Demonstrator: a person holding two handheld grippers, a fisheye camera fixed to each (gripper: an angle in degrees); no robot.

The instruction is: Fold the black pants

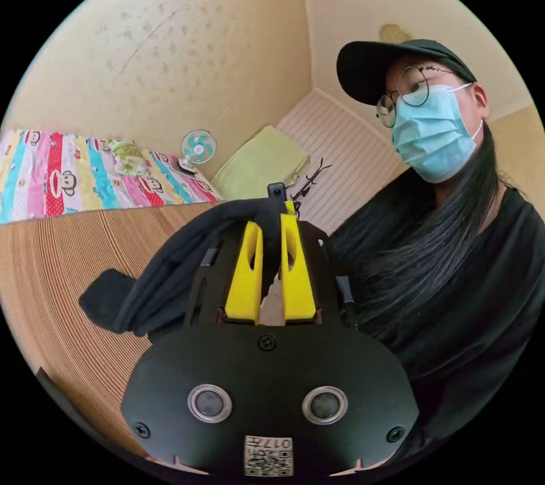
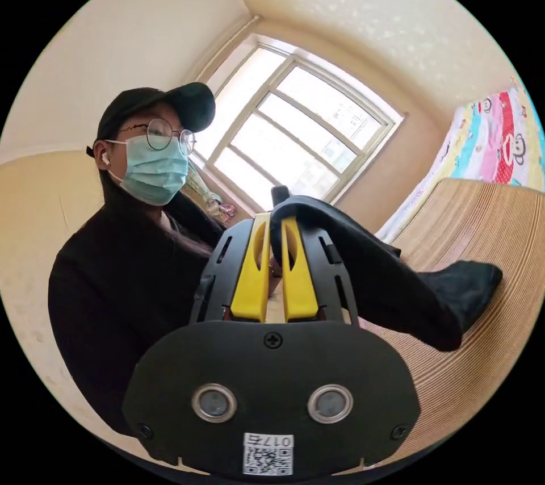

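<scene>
The black pants hang lifted above the tan ribbed mat. In the left gripper view my left gripper is shut on a fold of the pants, the cloth pinched between its yellow jaws and trailing down to the left. In the right gripper view my right gripper is shut on the black pants too; the cloth drapes over the right jaw and falls to the right, its end hanging over the mat.
A person in black clothing stands close behind the grippers. A striped colourful bedsheet, a small fan and a green cloth lie beyond the mat. A bright window fills the far wall.
</scene>
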